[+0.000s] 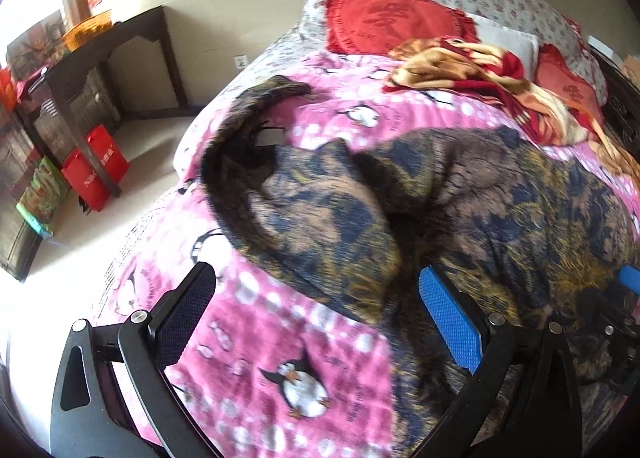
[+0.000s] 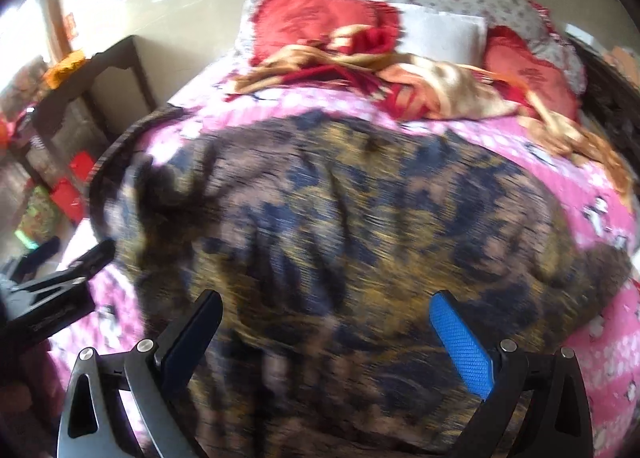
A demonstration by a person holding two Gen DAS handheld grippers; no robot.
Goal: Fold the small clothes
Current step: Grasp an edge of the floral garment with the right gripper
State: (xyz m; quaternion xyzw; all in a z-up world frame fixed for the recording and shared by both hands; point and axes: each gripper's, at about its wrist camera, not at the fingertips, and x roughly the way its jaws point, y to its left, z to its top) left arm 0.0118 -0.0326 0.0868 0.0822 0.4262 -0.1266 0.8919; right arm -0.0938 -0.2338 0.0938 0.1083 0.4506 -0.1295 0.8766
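a dark patterned garment in brown, navy and gold lies spread across a pink penguin-print cover on the bed. one sleeve curves up toward the bed's left edge, and a flap is folded over near the garment's middle. the left gripper hangs with its jaws wide apart, holding nothing, at the garment's left edge, over cover and cloth. the right gripper is also spread wide and empty, above the garment's body. red cushions and a crumpled blanket lie at the head. the right view is blurred.
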